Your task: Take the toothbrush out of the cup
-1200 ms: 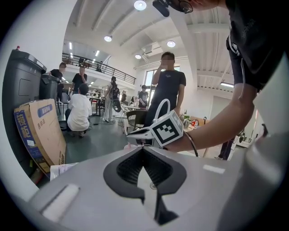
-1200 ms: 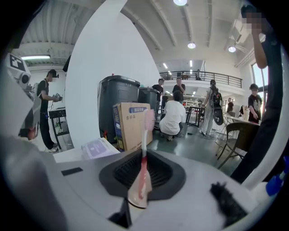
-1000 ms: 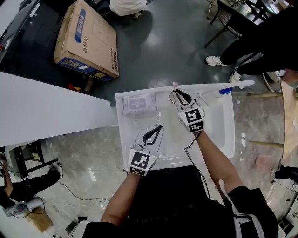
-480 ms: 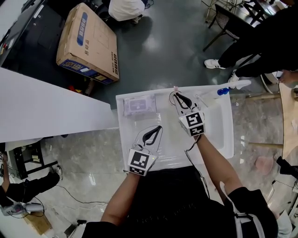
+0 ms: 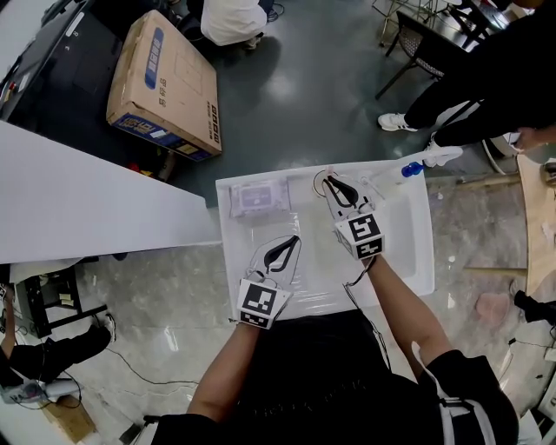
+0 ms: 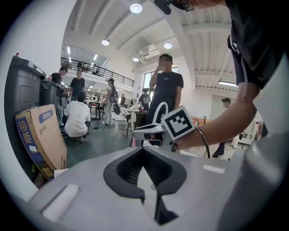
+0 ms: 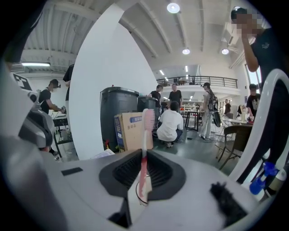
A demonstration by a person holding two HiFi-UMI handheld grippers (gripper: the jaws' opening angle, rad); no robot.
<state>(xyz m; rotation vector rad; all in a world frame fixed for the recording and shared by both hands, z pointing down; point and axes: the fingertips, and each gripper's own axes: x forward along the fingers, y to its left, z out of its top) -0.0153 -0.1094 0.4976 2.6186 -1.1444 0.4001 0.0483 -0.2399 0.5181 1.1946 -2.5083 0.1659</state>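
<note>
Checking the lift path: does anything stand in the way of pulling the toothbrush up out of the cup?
Nothing visible does. The right hand-held gripper is shut on the upright pink toothbrush, with only open air above its bristles.

Black short-sleeved shirt (image 5: 295, 374); left claw (image 5: 295, 240), right claw (image 5: 330, 179) grey, black-padded; black-white marker cubes (image 5: 261, 302); black wrist cable (image 5: 347, 282).

Open industrial-style workspace, mezzanine railing (image 7: 212, 82), round ceiling lights (image 7: 173, 7), cardboard box (image 5: 165, 83), dark polished floor (image 5: 304, 96)
</note>
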